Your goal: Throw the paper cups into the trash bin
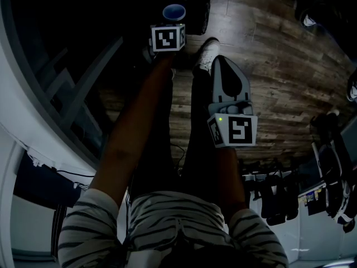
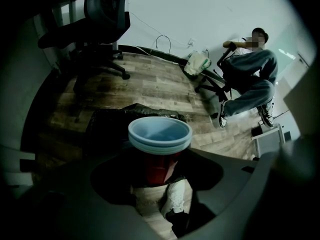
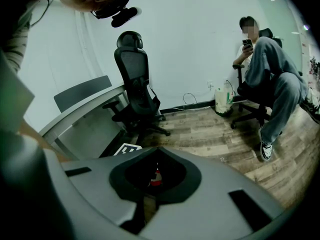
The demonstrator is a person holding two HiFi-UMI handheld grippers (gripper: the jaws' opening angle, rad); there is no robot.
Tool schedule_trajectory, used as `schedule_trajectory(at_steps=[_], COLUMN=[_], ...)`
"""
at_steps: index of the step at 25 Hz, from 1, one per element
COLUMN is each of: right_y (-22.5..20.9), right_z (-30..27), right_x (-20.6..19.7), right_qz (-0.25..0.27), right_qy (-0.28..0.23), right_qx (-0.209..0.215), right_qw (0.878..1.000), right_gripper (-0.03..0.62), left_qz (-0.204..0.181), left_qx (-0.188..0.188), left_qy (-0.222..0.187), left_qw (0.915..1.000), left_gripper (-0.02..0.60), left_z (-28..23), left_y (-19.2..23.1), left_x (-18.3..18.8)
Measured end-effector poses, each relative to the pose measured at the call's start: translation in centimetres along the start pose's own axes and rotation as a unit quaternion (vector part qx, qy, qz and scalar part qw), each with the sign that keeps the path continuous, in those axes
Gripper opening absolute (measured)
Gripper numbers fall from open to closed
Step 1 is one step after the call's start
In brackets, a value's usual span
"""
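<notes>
Head view looks straight down the person's striped shirt and both bare arms to a dark wood floor (image 1: 279, 66). The left gripper (image 1: 172, 22) is stretched out far ahead, its jaws closed round the paper cups (image 1: 174, 10), whose blue mouth faces up just beyond the marker cube. The cups sit right beside the trash bin (image 1: 196, 10), a dark, black-bagged shape at the top of the frame; whether they are over its opening I cannot tell. The right gripper (image 1: 220, 61) hangs nearer the body, its jaws brought together to a point, with a white shoe (image 1: 206, 54) just left of the tip.

Left gripper view shows the cups as a nested stack, red outside and blue inside, standing upright between the jaws. The crumpled black liner of the bin lies directly behind them. Further off are an office chair (image 2: 100, 24), a white bag (image 2: 197, 64) against the wall, and a seated person (image 2: 250, 79).

Right gripper view shows its jaws meeting with nothing gripped; a sliver of red shows through the gap between them. Beyond stand a desk (image 3: 82, 111), the office chair and the seated person.
</notes>
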State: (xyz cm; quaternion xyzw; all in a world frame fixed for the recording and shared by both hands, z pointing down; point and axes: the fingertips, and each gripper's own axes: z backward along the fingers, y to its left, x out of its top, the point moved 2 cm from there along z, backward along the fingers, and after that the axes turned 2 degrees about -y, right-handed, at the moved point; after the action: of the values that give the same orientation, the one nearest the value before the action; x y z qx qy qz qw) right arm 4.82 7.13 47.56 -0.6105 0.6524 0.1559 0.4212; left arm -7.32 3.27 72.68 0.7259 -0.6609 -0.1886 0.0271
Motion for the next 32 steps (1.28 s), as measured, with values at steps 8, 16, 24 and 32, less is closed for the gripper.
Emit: schedule_trajectory(at_steps=[8, 16, 24, 32], right_y=[-0.2, 0.3, 0.1, 0.3], right_z=[-0.1, -0.3, -0.2, -0.1], right_x=[-0.1, -0.2, -0.2, -0.4], right_qz=[0.001, 0.000, 0.001, 0.000], right_qy=[0.005, 0.007, 0.007, 0.007], right_qx=[0.000, 0.003, 0.001, 0.000], right_qw=[1.000, 1.000, 1.000, 1.000], right_gripper=[0.011, 0.009, 0.011, 0.011], left_qz=[0.018, 0.029, 0.039, 0.035], left_qx=[-0.001, 0.003, 0.005, 0.002], left_qy=[0.008, 0.010, 0.008, 0.001], left_qw=[0.9998, 0.9995, 0.9992, 0.9994], left_gripper=[0.287, 0.287, 0.287, 0.298], left_z=[-0.5, -0.4, -0.3, -0.1], left_y=[0.4, 1.2, 1.3, 1.2], left_x=[0.4, 0.3, 0.0, 0.3])
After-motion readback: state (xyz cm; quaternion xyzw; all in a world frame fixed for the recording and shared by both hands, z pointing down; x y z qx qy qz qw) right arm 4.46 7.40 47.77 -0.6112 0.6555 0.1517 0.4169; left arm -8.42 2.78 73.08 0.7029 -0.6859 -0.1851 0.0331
